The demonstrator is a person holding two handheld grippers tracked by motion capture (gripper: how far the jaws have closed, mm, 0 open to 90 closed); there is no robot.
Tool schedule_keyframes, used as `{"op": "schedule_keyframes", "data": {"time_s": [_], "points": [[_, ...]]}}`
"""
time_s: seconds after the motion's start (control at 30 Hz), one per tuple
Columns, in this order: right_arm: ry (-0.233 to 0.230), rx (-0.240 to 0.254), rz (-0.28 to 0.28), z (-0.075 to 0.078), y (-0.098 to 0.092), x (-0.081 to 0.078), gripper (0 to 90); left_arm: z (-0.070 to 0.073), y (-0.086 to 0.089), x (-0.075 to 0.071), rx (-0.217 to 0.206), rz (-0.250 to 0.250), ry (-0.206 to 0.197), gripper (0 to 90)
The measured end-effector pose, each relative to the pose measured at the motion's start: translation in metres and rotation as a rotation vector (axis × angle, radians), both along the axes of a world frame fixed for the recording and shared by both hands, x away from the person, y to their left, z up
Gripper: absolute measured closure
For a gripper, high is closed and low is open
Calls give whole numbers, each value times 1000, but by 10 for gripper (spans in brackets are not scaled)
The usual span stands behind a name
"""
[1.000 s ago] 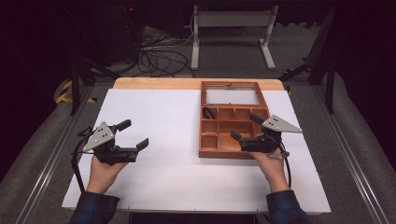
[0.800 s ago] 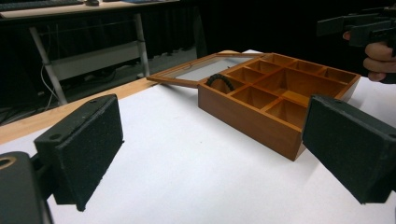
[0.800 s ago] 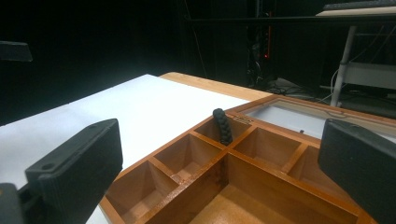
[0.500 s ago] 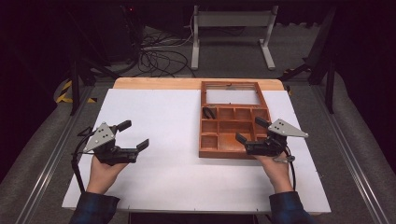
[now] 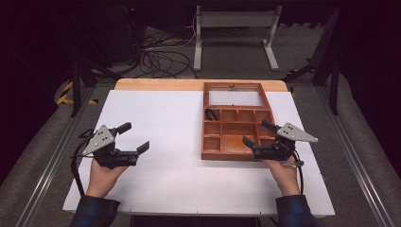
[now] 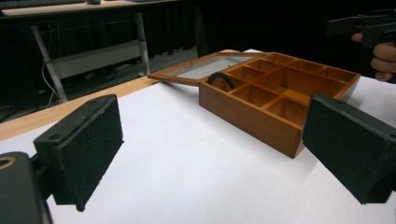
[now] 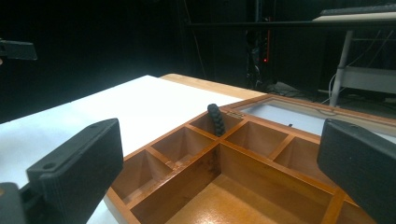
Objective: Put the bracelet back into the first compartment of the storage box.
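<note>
An open wooden compartment box [image 5: 235,135] lies on the white table top, its glass lid [image 5: 234,96] folded flat behind it. A black braided cord [image 5: 211,113] rests in the back-left compartment [image 6: 222,79] [image 7: 216,118]. My right gripper [image 5: 259,134] is open, held low over the box's front right corner with nothing between its jaws. My left gripper [image 5: 134,137] is open over the bare white surface at the left, well away from the box [image 6: 275,100], also holding nothing. The other compartments look empty.
The white sheet [image 5: 161,123] covers a wooden table whose far edge [image 5: 161,84] shows. Beyond it on the dark floor are loose cables [image 5: 161,59] and a white metal stand [image 5: 234,28]. Metal rails [image 5: 47,165] run along both sides.
My right gripper has drifted slightly right and toward the person, off the box's middle to its front right corner. The left gripper has stayed put.
</note>
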State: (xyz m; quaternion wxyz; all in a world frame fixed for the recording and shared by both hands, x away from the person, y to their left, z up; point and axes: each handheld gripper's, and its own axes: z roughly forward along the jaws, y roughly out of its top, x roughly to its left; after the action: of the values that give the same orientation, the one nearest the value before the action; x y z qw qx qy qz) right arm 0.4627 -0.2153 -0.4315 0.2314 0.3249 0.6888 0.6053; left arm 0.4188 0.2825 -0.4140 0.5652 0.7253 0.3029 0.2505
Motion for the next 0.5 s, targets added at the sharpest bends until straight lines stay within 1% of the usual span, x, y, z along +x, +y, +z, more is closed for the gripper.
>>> {"op": "schedule_keyframes", "data": {"time_s": [0.13, 0.17, 0.3, 0.5], "points": [[-7, 10, -9, 0, -4, -2, 6, 0, 2, -1, -7, 7, -2, 60], [-9, 11, -10, 0, -5, -3, 6, 0, 2, -1, -2, 6, -4, 60], [-11, 18, -16, -1, -9, -6, 6, 0, 2, -2, -7, 6, -1, 59], [-16, 23, -19, -1, -17, -10, 6, 1, 3, -2, -2, 9, -6, 59]]}}
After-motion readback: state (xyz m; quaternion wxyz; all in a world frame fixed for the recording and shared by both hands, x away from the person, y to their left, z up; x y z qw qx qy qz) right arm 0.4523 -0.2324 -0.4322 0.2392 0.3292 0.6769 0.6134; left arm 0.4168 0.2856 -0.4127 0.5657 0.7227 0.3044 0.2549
